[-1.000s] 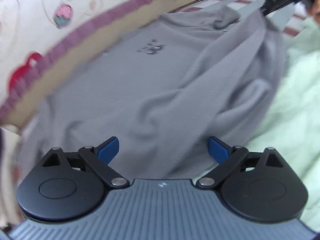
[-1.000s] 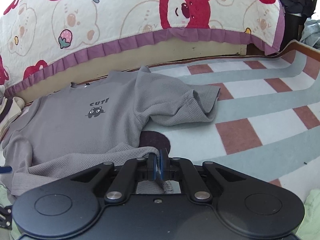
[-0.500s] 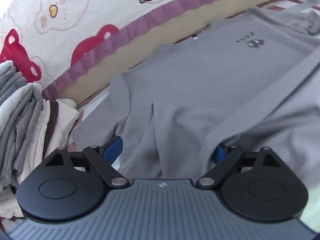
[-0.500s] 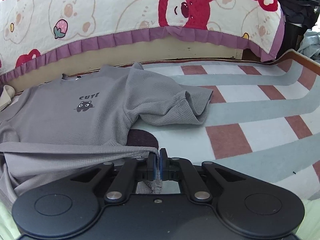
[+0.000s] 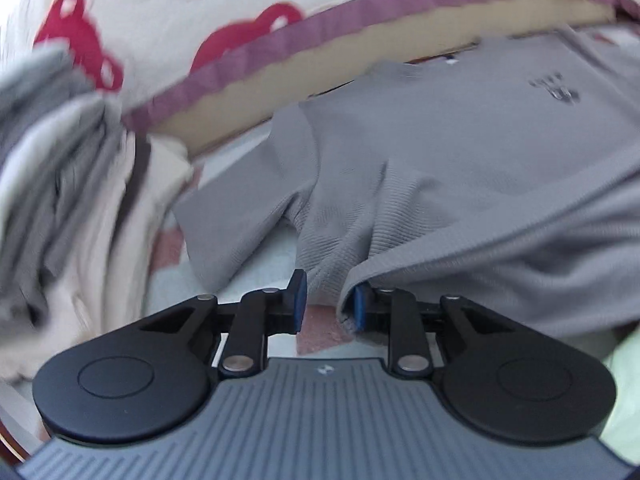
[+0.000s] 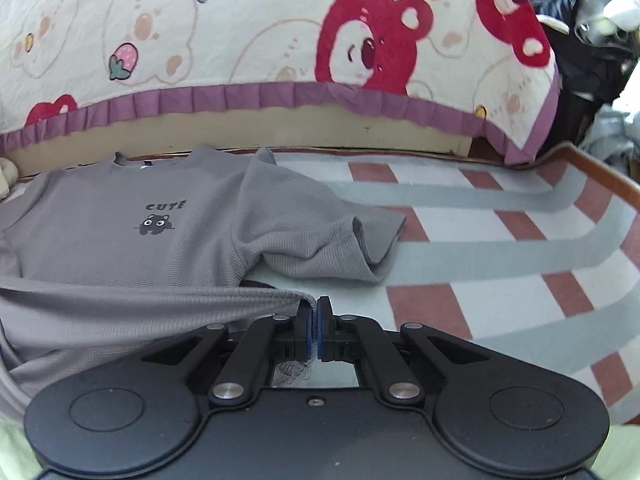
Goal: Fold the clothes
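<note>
Right wrist view: my right gripper (image 6: 314, 330) stays pinched on the hem of the grey waffle-knit T-shirt (image 6: 120, 240) spread ahead, keeping it taut, while my left gripper (image 5: 326, 308), jaws closing, takes the opposite hem corner.

The grey t-shirt (image 6: 192, 236) is a soft waffle-knit cloth, matt all over with a fine ribbed texture and a flat black print on the chest. Both hand-held grippers, left (image 5: 327, 304) and right (image 6: 314, 330), look like matt black plastic with shiny metal rivets and blue rubbery pads. The quilt (image 6: 248, 28) is stitched, padded cloth with a purple frill, and the striped mat (image 6: 500, 240) underneath looks smooth, low-sheen.
</note>
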A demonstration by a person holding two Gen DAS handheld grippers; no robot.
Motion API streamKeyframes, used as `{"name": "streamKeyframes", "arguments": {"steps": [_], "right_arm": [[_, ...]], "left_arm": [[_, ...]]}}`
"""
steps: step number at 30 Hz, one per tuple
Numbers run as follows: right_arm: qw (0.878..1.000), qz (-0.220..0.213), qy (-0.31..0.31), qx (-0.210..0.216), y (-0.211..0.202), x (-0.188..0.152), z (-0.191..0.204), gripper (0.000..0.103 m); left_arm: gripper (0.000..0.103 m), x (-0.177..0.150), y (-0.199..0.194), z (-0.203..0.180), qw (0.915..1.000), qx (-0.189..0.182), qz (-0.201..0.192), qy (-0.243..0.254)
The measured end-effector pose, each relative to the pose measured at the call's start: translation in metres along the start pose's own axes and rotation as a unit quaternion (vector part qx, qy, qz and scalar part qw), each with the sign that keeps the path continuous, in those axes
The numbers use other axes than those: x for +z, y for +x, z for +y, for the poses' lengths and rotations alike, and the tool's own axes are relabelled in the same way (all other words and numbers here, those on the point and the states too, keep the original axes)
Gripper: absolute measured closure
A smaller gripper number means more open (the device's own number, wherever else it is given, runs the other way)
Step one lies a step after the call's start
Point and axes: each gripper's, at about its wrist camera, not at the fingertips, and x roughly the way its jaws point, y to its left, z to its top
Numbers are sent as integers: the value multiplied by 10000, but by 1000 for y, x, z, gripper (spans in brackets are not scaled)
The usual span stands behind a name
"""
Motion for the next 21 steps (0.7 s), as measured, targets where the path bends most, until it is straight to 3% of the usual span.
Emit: {"name": "streamKeyframes", "arguments": {"steps": [3,6,8,9,12,13,14,15,16,19,21], "right_arm": [[10000,22,25,36,2,3,-2,102],[9993,122,310,196,6,1,-11,102],[9980,189,505,335,7,-1,-18,101],[9970,222,609,422,8,-2,-22,99],[9887,382,1191,828,10,-9,-36,89],[9840,452,1412,985,11,-12,-41,85],[9787,509,1625,1144,13,-16,-46,79],[9751,561,1769,1211,14,-20,-48,69],[9730,615,1865,1216,15,-25,-48,63],[9710,779,1946,1146,20,-37,-45,62],[9753,764,1755,1106,21,-43,-39,62]], "left_arm": [[77,-6,3,13,9971,-559,56,-522],[70,-14,11,18,9909,-900,444,-900],[47,-19,14,13,9892,-1049,625,-810],[40,-20,17,11,9882,-1129,685,-773],[38,-20,16,3,9883,-1216,646,-649],[53,-18,14,0,9896,-1191,577,-565],[86,-17,11,-2,9923,-1034,499,-462],[96,-15,8,-5,9946,-877,420,-358],[97,-14,5,-7,9965,-710,332,-273],[97,-13,-19,-1,9972,-35,-206,-718],[97,-16,-26,7,9939,-22,-296,-1062]]}}
